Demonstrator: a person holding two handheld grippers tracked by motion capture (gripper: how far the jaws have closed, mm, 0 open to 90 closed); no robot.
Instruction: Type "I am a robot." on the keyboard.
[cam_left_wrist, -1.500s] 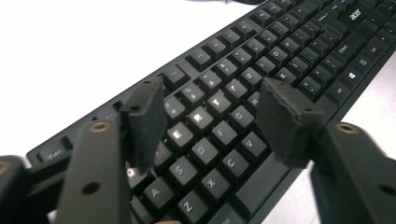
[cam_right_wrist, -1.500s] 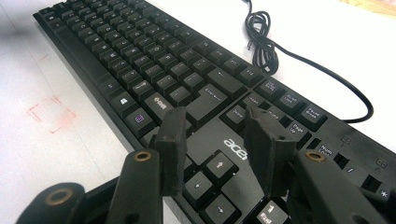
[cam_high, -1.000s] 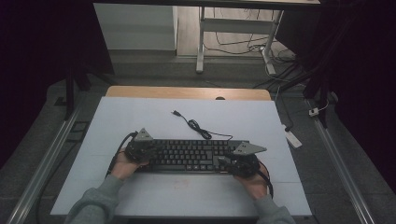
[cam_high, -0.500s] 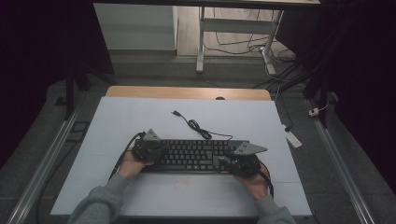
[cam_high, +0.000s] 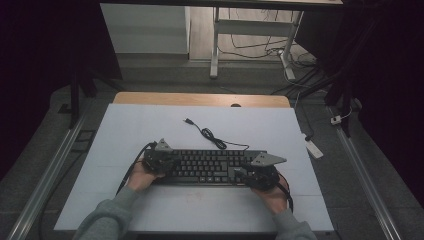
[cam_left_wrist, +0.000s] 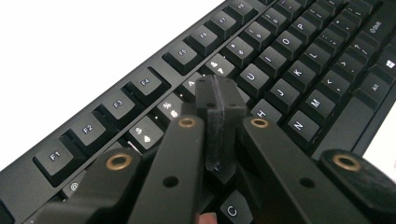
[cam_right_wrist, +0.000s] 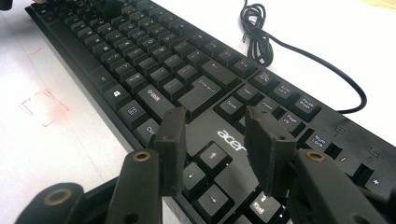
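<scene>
A black Acer keyboard (cam_high: 210, 167) lies across the near middle of the white table, its loosely coiled cable (cam_high: 212, 136) running toward the far side. My left gripper (cam_high: 159, 161) is over the keyboard's left end. In the left gripper view, the left gripper (cam_left_wrist: 219, 100) is shut with nothing between its jaws, its tips just above the number row of the keyboard (cam_left_wrist: 289, 70). My right gripper (cam_high: 250, 174) is at the keyboard's right end. In the right gripper view, the right gripper (cam_right_wrist: 215, 126) stands open over the arrow keys and the logo of the keyboard (cam_right_wrist: 154, 65).
The white table top (cam_high: 150, 125) has a wooden strip (cam_high: 200, 99) along its far edge. A faint red square mark (cam_right_wrist: 44, 107) sits on the table in front of the keyboard. A white block (cam_high: 314, 148) lies off the table's right side.
My left gripper has shifted a little to the right, onto the keyboard's left end. The right gripper and the keyboard have stayed put.
</scene>
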